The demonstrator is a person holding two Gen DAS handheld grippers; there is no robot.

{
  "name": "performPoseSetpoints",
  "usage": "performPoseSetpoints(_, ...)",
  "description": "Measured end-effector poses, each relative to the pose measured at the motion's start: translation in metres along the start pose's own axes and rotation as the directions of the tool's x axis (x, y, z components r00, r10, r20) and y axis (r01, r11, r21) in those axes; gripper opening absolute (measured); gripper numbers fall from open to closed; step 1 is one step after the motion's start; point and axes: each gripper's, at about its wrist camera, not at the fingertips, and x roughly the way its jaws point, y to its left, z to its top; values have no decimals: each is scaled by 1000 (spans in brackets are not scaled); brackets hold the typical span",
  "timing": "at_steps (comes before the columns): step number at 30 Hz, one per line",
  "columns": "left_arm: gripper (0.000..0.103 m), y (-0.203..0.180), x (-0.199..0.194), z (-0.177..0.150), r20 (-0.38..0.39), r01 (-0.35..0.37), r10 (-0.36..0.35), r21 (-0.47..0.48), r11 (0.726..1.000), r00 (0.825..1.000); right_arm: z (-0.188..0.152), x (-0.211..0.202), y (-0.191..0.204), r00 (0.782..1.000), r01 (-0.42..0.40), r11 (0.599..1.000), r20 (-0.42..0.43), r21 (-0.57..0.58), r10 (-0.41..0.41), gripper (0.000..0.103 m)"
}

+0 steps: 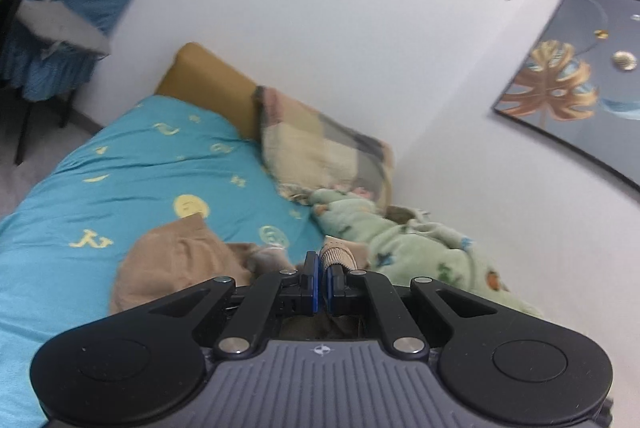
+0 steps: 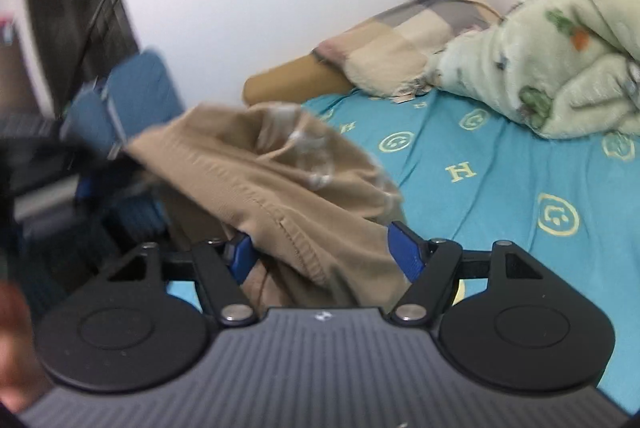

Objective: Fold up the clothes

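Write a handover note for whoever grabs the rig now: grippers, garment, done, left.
Left gripper: shut, pinching a ribbed edge of the tan garment.
Right gripper: jaws wide, garment cloth bunched between them; a grip cannot be confirmed.
Garment: partly lifted, crumpled over the teal bedsheet, strung from the left gripper toward the right.
Green fleece blanket and patchwork pillow lie at the bed's head.
Done: no fold visible.
Left: spread flat, then fold.

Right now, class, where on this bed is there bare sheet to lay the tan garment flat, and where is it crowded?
Free: the turquoise sheet between the tan garment and the green fleece blanket, and the stretch running from the garment toward the mustard bolster. Crowded: the wall side, where the patchwork pillow and blanket pile up.
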Motion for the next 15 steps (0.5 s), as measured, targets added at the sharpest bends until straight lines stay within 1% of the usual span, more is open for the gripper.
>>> performPoseSetpoints(3, 4, -17, -12, -5, 34, 37, -38, 36, 999, 999, 19, -9, 0, 999, 13, 999, 30, -43, -12, 72)
performPoseSetpoints(6, 4, -33, -26, -8, 69, 73, -76, 47, 996, 995, 52, -17, -3, 999, -3, 998, 40, -55, 5, 72)
performPoseSetpoints(8, 4, -44, -37, -9, 99, 98, -104, 65, 993, 990, 78, -31, 2, 997, -10, 992, 72, -123, 19, 72)
performPoseSetpoints(10, 4, -50, -47, -11, 116, 112, -119, 67, 991, 986, 100, -53, 8, 987, -9, 977, 153, -212, 42, 71)
performPoseSetpoints(12, 4, -51, -49, -15, 103, 106, -111, 56, 993, 988, 117, -73, 10, 972, 7, 958, 226, -285, 60, 70)
performPoseSetpoints(14, 4, -51, -49, -20, 81, 92, -95, 45, 995, 992, 123, -79, -4, 972, -2, 953, 223, -302, 72, 73)
performPoseSetpoints(15, 4, -51, -49, -22, 70, 85, -87, 39, 996, 994, 122, -76, -14, 979, -33, 952, 183, -304, 92, 73)
